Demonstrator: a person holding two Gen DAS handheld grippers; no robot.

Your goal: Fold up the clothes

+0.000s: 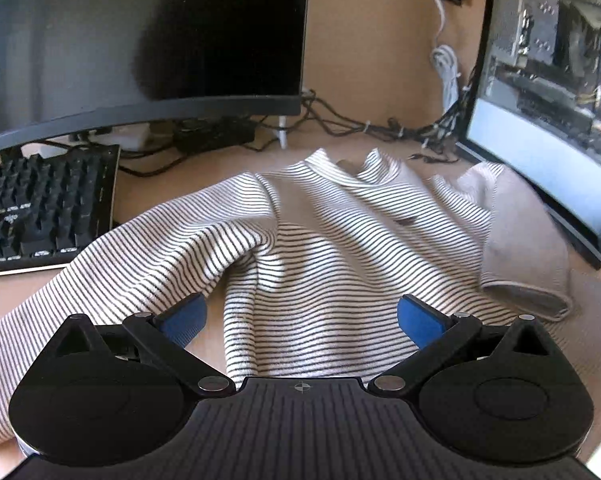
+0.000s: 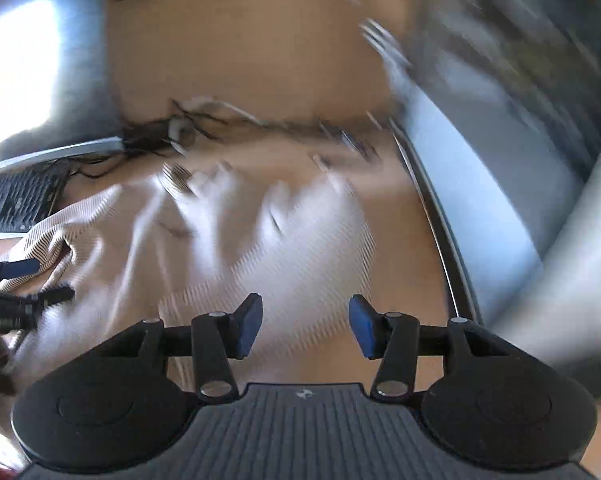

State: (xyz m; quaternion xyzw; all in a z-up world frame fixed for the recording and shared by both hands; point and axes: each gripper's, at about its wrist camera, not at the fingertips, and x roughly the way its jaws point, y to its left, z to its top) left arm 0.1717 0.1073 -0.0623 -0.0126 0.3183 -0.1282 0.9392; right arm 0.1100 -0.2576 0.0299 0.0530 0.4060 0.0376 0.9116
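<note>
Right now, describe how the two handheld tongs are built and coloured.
Both look alike. The left tongs have a ribbed black body with a small crosshair mark, two round black housings, black linkage arms with silver pivot pins, and flat blue pads. The right tongs show the same black body, crosshair, silver pins and blue pads. No cables or sleeves show.

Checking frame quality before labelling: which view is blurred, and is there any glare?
Left wrist view: sharp, striped shirt crisp, fisheye bends the monitor edge. Right wrist view: heavy motion blur, stripes smeared, blown-out glare at upper left.
</note>
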